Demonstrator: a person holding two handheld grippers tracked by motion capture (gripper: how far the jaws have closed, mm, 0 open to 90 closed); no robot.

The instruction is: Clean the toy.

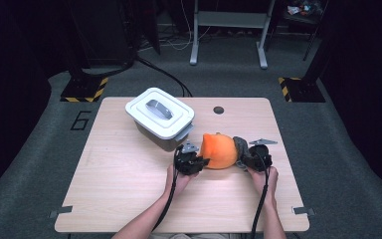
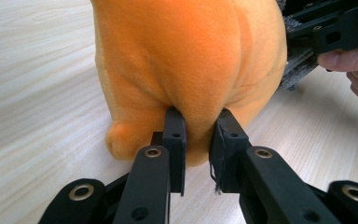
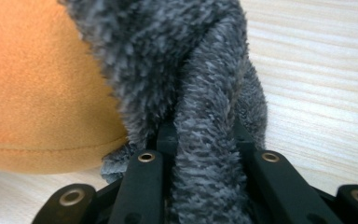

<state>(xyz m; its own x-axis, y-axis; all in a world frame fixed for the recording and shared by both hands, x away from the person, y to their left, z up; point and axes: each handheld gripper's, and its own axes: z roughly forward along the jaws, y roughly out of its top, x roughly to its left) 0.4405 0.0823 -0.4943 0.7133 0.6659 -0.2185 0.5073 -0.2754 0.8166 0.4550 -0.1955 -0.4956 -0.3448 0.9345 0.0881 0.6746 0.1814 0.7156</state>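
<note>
On the pale wooden table we see one orange plush toy with a grey fluffy part, pinched by two grippers, left gripper on orange fabric, right gripper on grey fluff, beside one white lidded box.

grippers: black, brass screws | cables: black | forearms: bare, no sleeves

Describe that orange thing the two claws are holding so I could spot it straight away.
Start at the light wooden table, where a white lidded box stands toward the far side. Nearer the person, the left gripper and the right gripper pinch a plush toy from either side. It is the only bright orange, soft thing there, with a fuzzy dark grey part at its right end.
</note>
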